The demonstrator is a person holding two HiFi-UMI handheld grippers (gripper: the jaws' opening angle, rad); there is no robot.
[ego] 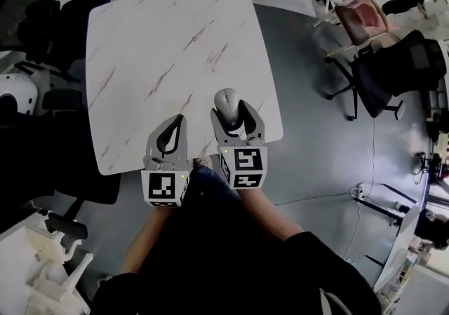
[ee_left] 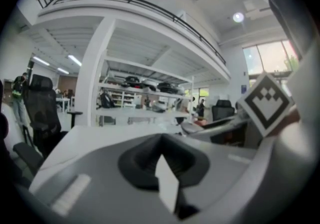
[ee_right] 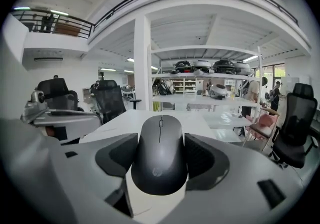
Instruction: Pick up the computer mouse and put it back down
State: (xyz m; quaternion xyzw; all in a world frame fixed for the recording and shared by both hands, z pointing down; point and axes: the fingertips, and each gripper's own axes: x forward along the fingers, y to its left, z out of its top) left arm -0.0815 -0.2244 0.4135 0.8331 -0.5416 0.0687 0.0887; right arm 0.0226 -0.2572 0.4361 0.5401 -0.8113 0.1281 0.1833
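While the left hand-held gripper [ego: 177, 128] hangs shut and empty near the marbled counter's [ego: 161, 47] near edge, the right hand-held gripper [ego: 231, 114], just right of it, clamps the dark computer mouse [ego: 226, 102] by its sides above the counter.

From the head we looked steeply down on the table [ego: 161, 61], with the left gripper [ego: 179, 121] and the right gripper [ego: 231, 109] close below us at its near edge. Each gripper's camera sat just behind its own jaws and faced level across the tabletop. The right one was very near the mouse [ee_right: 160, 160] between its jaws. Both views shared the shelves [ee_right: 205, 81] and white column [ee_right: 142, 63] far ahead of the jaws.
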